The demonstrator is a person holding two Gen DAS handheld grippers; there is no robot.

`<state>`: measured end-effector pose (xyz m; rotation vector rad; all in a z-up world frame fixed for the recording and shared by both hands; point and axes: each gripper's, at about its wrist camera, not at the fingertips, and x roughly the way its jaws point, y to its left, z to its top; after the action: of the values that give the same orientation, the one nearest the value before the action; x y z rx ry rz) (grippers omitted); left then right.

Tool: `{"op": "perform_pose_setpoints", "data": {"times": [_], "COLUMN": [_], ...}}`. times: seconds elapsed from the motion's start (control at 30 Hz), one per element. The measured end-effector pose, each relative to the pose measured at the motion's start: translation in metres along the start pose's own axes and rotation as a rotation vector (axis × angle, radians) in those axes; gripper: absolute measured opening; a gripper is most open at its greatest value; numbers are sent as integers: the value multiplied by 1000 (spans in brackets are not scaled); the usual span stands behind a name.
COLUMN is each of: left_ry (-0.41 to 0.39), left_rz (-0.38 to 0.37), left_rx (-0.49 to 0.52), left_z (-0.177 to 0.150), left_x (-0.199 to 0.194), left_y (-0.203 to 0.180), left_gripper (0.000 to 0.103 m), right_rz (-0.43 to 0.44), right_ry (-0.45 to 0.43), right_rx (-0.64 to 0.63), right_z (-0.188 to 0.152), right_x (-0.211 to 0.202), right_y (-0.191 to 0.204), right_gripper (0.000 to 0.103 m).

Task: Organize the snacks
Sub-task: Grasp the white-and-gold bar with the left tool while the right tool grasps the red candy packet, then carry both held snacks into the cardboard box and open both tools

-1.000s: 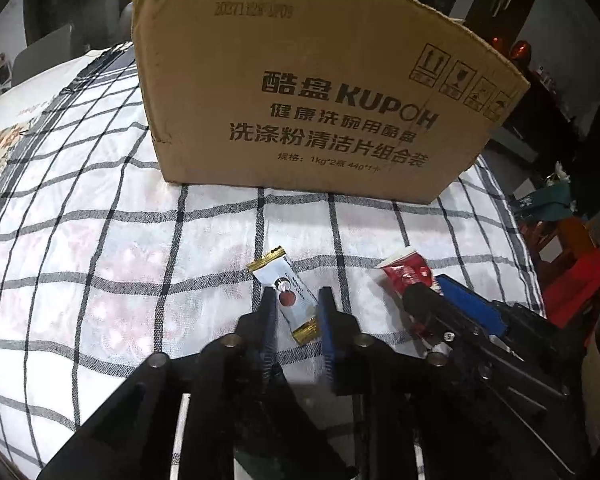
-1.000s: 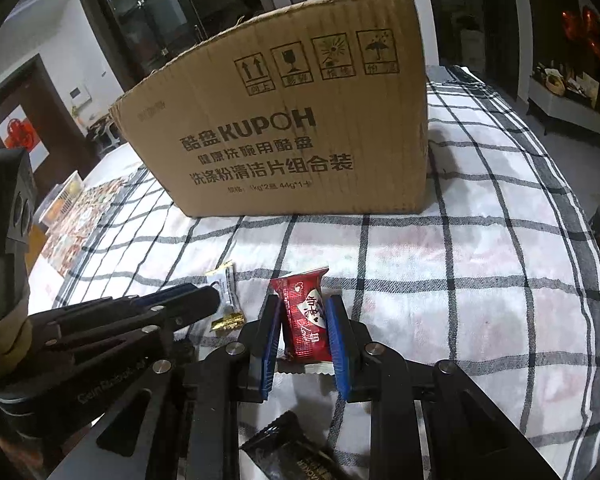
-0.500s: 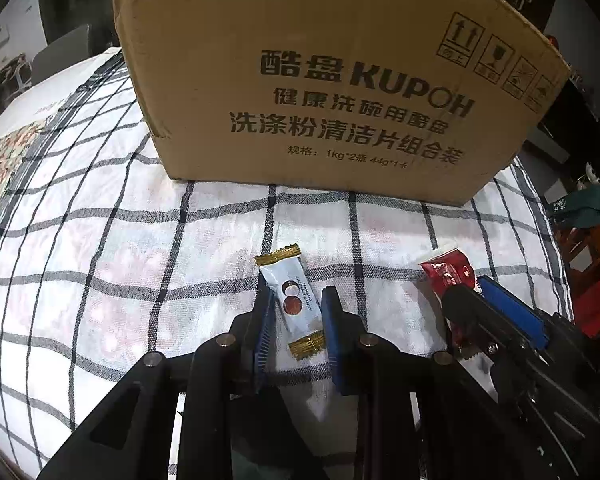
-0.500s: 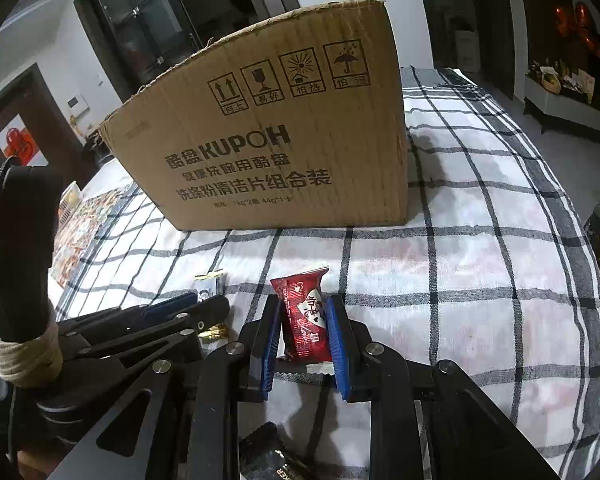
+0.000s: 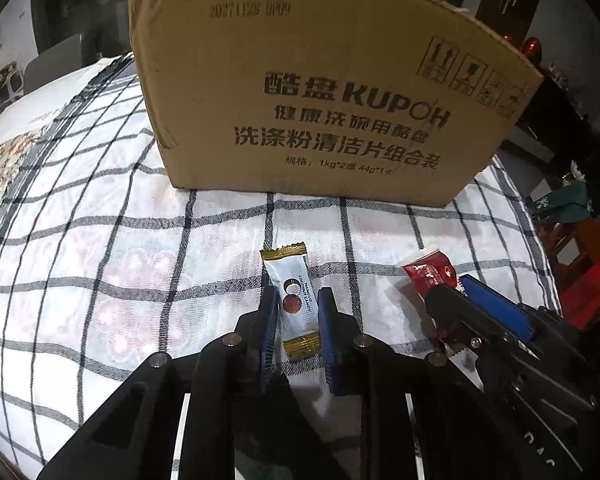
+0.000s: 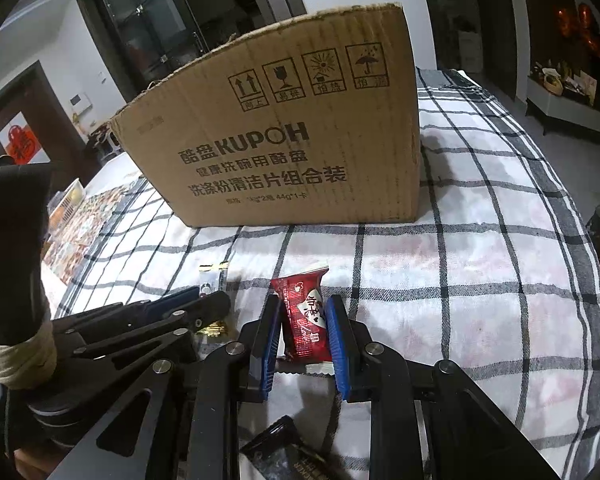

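Note:
My left gripper (image 5: 298, 300) is shut on a white candy packet with gold ends (image 5: 292, 296) and holds it a little above the checked tablecloth (image 5: 100, 272). My right gripper (image 6: 304, 304) is shut on a red snack packet (image 6: 305, 316), also seen in the left wrist view (image 5: 430, 274). The brown KUPOH cardboard box (image 5: 320, 100) stands upright just beyond both grippers; it also shows in the right wrist view (image 6: 284, 136). Its inside is hidden. The left gripper (image 6: 210, 304) shows at the lower left of the right wrist view, with the white packet (image 6: 212, 276) partly hidden.
A black snack packet (image 6: 284, 452) lies on the cloth under my right gripper. A patterned mat (image 6: 84, 216) lies at the table's left. The table's right edge drops off beside red furniture (image 5: 588, 280). A dark doorway (image 6: 180, 12) is behind the box.
Both grippers have risen and moved nearer the box, each still holding its packet. The left gripper has come level beside the right one.

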<state>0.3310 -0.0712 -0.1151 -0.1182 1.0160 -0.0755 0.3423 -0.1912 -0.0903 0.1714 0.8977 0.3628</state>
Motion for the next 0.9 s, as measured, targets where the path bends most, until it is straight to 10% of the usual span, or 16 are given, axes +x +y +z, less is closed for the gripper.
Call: {"op": "perform_pose_setpoints", "data": {"times": [0.9], "left_ry": [-258], "left_rz": [-65], "left_rx": [124], "left_z": [23], "left_x": [-118], "left_y": [10], "left_gripper": [21], "right_rz": [-6], "right_ry": [-193], "right_rx": [-7], "right_z": [35], "right_x": [-80], "right_y": [38], "right_gripper": [25]}}
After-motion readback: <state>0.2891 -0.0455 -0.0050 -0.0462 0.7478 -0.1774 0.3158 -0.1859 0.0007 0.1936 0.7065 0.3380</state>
